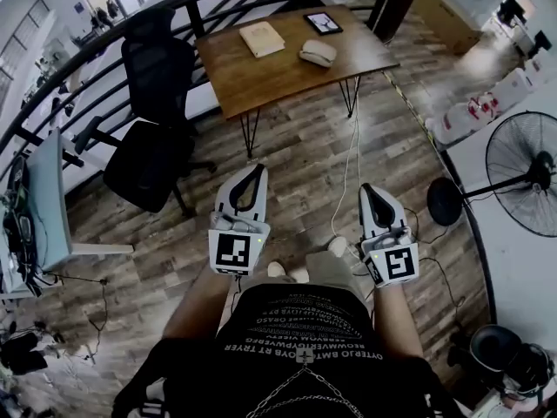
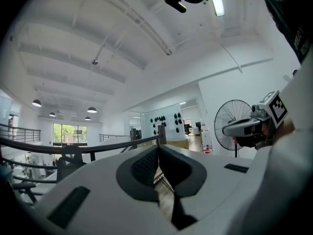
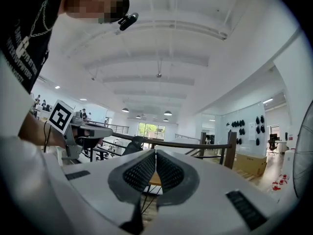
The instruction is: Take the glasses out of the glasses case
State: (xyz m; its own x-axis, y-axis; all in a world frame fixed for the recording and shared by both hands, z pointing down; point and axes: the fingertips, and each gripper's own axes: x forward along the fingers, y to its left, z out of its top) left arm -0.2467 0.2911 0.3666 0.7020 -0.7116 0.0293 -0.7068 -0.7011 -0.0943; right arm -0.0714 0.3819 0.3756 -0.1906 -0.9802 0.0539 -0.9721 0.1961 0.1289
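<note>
The table stands far, in the middle, well apart from the person. On it the case lies towards the right. The book lies left of the case, and the tablet lies behind the case at the far edge. A railing runs behind the table and curves down the left side. A chair stands left of the table. A desk stands at the left edge, nearer than the chair. A fan stands on the right, with jugs beyond it. A cable runs over the floor from beside the table towards the near side. The left gripper and right gripper are side by side, near, well short of the table.
</note>
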